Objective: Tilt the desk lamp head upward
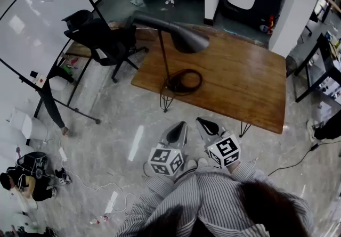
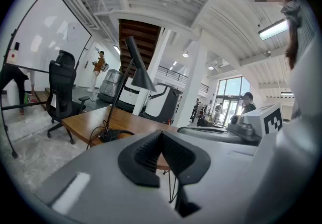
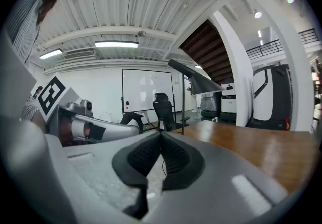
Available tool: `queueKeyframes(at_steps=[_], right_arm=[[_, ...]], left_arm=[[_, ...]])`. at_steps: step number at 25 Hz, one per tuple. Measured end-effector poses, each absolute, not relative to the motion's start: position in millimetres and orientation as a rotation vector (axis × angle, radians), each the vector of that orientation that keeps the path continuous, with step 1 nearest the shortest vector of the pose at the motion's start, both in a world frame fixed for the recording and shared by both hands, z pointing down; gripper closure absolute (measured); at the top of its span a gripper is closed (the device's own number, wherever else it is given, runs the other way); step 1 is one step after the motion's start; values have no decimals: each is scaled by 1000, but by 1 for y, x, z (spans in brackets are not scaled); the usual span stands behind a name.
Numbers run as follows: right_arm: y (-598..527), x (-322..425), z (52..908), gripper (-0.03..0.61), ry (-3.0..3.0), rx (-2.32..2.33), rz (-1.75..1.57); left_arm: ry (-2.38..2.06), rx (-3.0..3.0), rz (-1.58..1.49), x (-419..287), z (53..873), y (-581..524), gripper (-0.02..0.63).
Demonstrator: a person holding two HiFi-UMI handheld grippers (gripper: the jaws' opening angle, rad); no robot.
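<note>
Both grippers hang low in the head view, just in front of the person's striped sleeves and well short of the table (image 1: pixel 240 81). The left gripper (image 1: pixel 179 127) has its jaws pressed together with nothing between them, and its own view shows the ribbed pads meeting at a point (image 2: pixel 162 135). The right gripper (image 1: pixel 204 123) is the same, pinched to a seam (image 3: pixel 161 135) and empty. They sit side by side, noses aimed up the frame toward the lamp.

The lamp stands near the table's near left edge. Its base (image 1: pixel 176 88) sits inside a loop of cord (image 1: pixel 187 79), and a thin stem rises from it. The head (image 1: pixel 184 36) is up top, in the upper middle of the frame. It is a long dark cone whose axis runs from upper left down to lower right, with the flared end at the right. The left gripper view has it left of centre (image 2: pixel 138 69) and the right gripper view has it right of centre (image 3: pixel 198 79), so it lies roughly between the two lines of aim.

It is ahead of and above both tools, well apart from them. I'd judge neither much nearer. The left lines up with the stem, and the right sits toward the flared end, which is the end that must lift. Either would need to open first.
</note>
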State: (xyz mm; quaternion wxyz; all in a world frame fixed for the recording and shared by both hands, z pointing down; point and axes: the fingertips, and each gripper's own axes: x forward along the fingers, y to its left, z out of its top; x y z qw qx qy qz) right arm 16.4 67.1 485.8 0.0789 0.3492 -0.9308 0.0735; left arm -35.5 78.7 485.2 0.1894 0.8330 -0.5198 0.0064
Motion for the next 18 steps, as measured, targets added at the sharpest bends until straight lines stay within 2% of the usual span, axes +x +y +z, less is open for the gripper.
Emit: queueKeyframes(at_steps=[18], right_arm=[[56, 25, 488, 577, -2774, 1073, 200]], left_arm=[[-1434, 2331, -42, -30, 484, 70, 611]])
